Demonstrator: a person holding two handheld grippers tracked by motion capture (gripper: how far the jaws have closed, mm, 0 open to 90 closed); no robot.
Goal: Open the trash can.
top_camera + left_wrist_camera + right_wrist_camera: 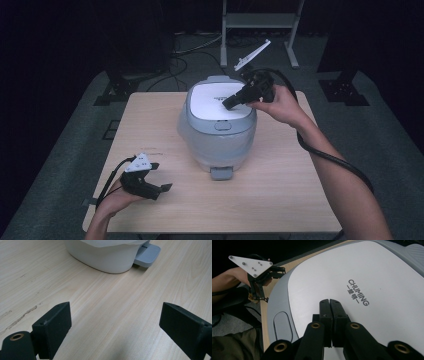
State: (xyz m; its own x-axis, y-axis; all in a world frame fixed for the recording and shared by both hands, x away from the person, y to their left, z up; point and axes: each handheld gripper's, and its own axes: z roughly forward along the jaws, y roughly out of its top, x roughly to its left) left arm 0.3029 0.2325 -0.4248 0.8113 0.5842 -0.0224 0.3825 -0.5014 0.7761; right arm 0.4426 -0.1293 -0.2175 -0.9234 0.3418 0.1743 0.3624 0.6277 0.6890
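Looking down from the high view, a wooden table [280,200] carries a grey and white rice cooker [218,125] set a little far of its middle, lid down, with a grey tab sticking out of its near base. The right gripper [231,103] comes in from the right over the lid's white top, its black tip resting on or just above the right part of that panel; the right hand [280,105] holds it tilted down toward the left, a thick cable trailing back along the forearm. The left gripper [161,176] sits at the near left of the table, well apart from the cooker, jaws spread and nothing between them, with the left hand [117,197] behind it on the table edge.

From the left gripper view, the two black jaws stand wide apart over bare wood. The cooker [105,255] rises at the far side, its ribbed grey tab [148,253] resting on the table to the right of the body.

From the right gripper view, the jaws are pressed together with no gap and nothing held, their tip lying on or just over the white lid panel [372,272] near the printed lettering. An oval button [282,326] shows on the grey rim at left. Farther off, past the cooker's edge, the left gripper [273,271] appears with its grey three-cornered plate on top.
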